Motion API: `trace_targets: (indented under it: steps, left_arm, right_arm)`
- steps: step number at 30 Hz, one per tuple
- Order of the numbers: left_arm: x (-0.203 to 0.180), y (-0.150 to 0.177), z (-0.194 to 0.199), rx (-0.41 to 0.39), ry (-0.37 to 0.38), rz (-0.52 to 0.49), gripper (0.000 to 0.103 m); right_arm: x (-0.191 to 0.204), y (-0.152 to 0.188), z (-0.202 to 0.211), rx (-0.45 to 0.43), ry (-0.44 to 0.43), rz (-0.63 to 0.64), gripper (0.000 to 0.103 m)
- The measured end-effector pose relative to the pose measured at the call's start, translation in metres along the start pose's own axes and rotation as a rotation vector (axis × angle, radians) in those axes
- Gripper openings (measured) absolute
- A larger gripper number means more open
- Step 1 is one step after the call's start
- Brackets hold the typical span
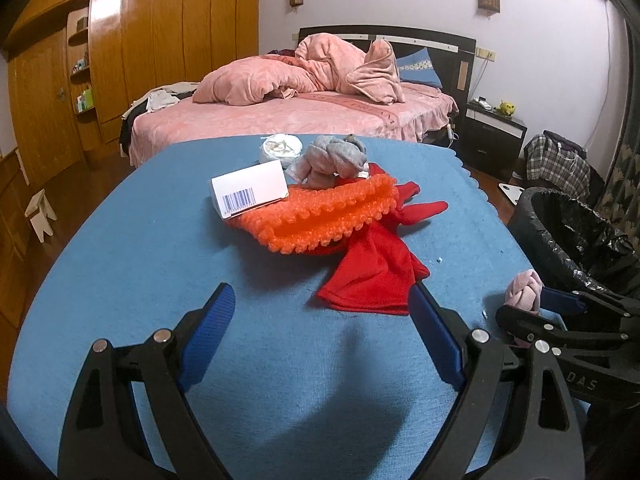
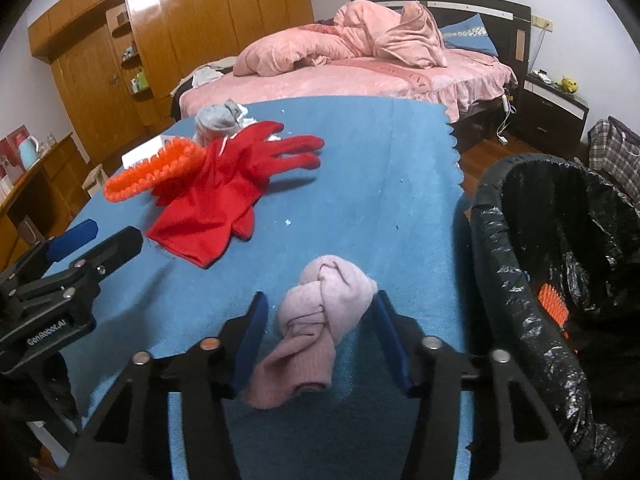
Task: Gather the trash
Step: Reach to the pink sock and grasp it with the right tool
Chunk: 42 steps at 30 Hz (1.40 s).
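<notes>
Low in the right wrist frame, the right gripper [image 2: 318,312] has its jaws half open around a knotted pink sock [image 2: 320,316] on the blue tablecloth [image 2: 380,184], beside the black-lined bin [image 2: 560,264], while the left gripper [image 1: 324,304] hangs wide open and empty.

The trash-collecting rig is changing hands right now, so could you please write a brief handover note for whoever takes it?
Left gripper: open, empty, over the blue table just short of the red gloves.
Right gripper: jaws around the knotted pink sock at the table's edge nearest the bin; a gap shows at the left pad, so no firm grip yet.
Bin: black-lined, beside the table, with something orange already inside.
Still on the table: orange spiky piece, white barcode box, grey sock bundle, white roll.
Left: grip the pink sock and bin it, then the rest.
</notes>
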<state>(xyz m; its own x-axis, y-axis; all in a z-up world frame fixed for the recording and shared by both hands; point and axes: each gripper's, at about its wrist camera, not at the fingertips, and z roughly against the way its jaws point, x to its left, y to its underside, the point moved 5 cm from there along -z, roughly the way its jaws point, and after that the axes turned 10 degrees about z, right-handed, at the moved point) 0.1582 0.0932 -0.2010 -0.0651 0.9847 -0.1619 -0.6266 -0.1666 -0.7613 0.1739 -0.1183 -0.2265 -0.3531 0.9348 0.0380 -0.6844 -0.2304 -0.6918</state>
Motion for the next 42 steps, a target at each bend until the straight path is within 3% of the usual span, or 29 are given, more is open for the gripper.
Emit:
trace_targets:
  steps: [7,26,30,33,38,42]
  left_arm:
    - [-0.001,0.001,-0.002,0.004,-0.004,-0.003,0.085]
    - [0.008,0.0,-0.002,0.004,0.0,0.045,0.085]
    - [0.008,-0.001,-0.001,0.003,0.001,0.05,0.085]
    - [0.008,-0.001,-0.001,0.003,0.001,0.049,0.085]
    - [0.009,-0.001,-0.001,0.004,0.0,0.047,0.085]
    - [0.009,-0.001,-0.001,0.004,0.0,0.048,0.085]
  right_arm:
    - [0.001,0.001,-0.002,0.009,-0.003,0.002,0.042]
    - [0.009,-0.022,-0.007,-0.027,-0.039,0.021,0.042]
    - [0.01,-0.02,-0.011,-0.009,-0.041,0.025,0.045]
    - [0.008,-0.017,-0.011,-0.001,-0.037,0.01,0.058]
    - [0.009,-0.012,-0.016,0.032,-0.044,0.014,0.059]
    - [0.014,-0.011,-0.018,0.041,-0.054,0.035,0.043]
